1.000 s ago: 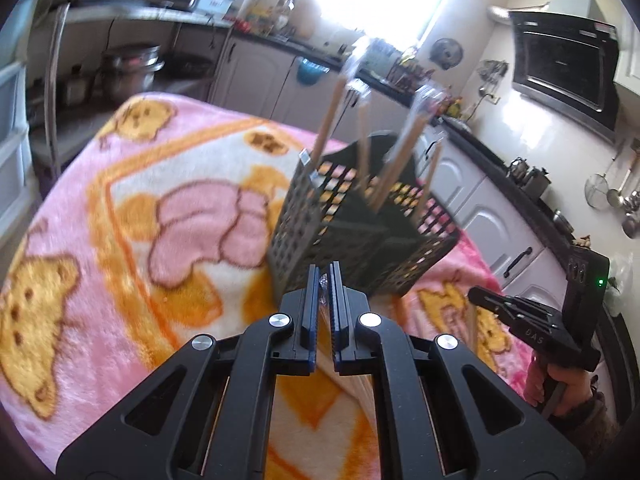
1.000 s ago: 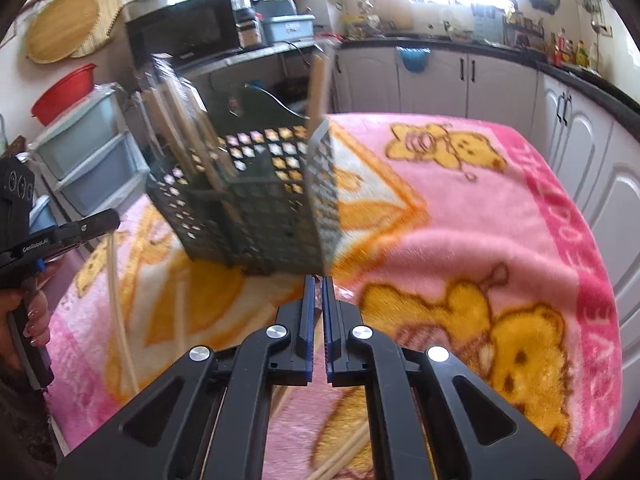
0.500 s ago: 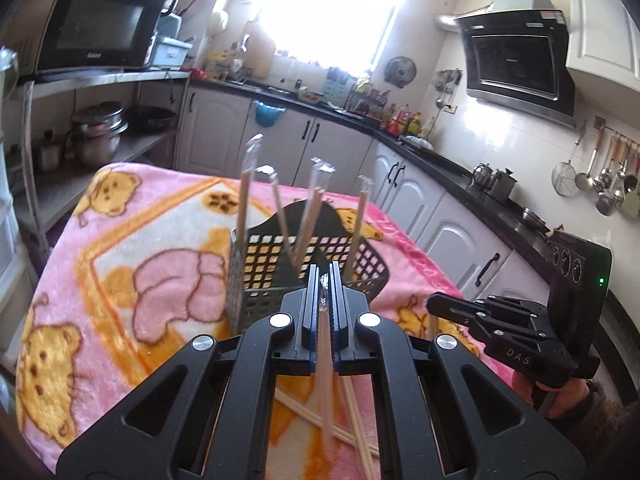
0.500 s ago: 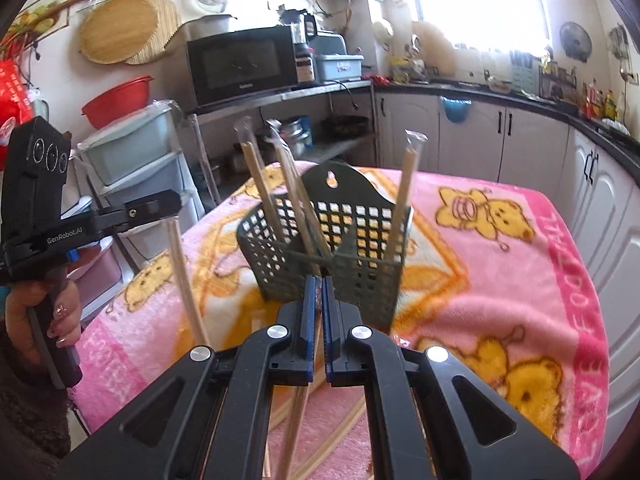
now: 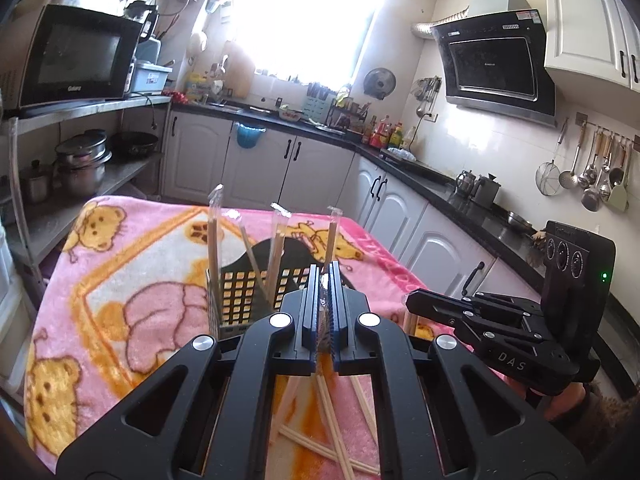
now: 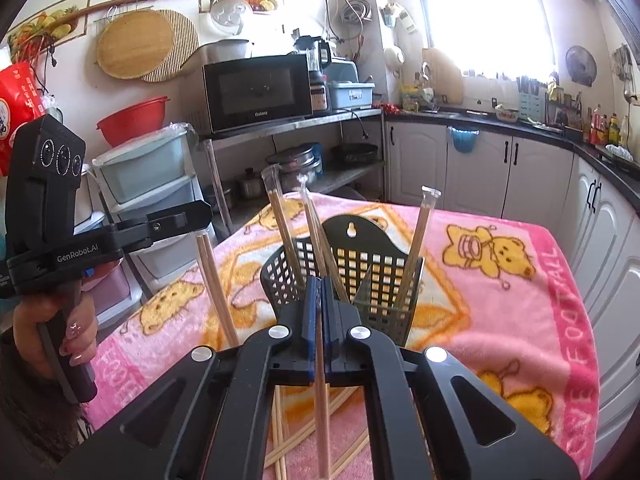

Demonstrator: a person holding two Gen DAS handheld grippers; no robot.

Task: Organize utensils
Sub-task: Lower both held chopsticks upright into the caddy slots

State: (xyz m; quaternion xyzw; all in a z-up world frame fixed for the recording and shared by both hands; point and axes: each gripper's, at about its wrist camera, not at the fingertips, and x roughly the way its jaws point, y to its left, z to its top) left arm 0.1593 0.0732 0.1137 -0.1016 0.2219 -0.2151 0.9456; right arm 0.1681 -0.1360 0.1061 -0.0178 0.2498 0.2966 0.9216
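both grippers have risen since a second ago, so the basket now sits lower in each view and more of the kitchen shows behind it. the table [image 5: 132, 248] is covered by a pink bear-print blanket [image 6: 520, 300]. on it stands the dark slotted utensil basket [image 6: 360, 264], upright, with several wrapped chopstick pairs [image 6: 420, 248] leaning in it. more loose chopsticks [image 5: 336, 440] lie crossed on the blanket, near the basket. the left gripper [image 5: 325, 320] has its jaws clamped on a wrapped chopstick pair [image 6: 216, 288] that hangs down from them. the right gripper [image 6: 320, 320] likewise has its jaws closed on a single chopstick [image 6: 321, 400], though it may be a pair seen edge-on. a hand [image 6: 56, 328] grips the left handle.
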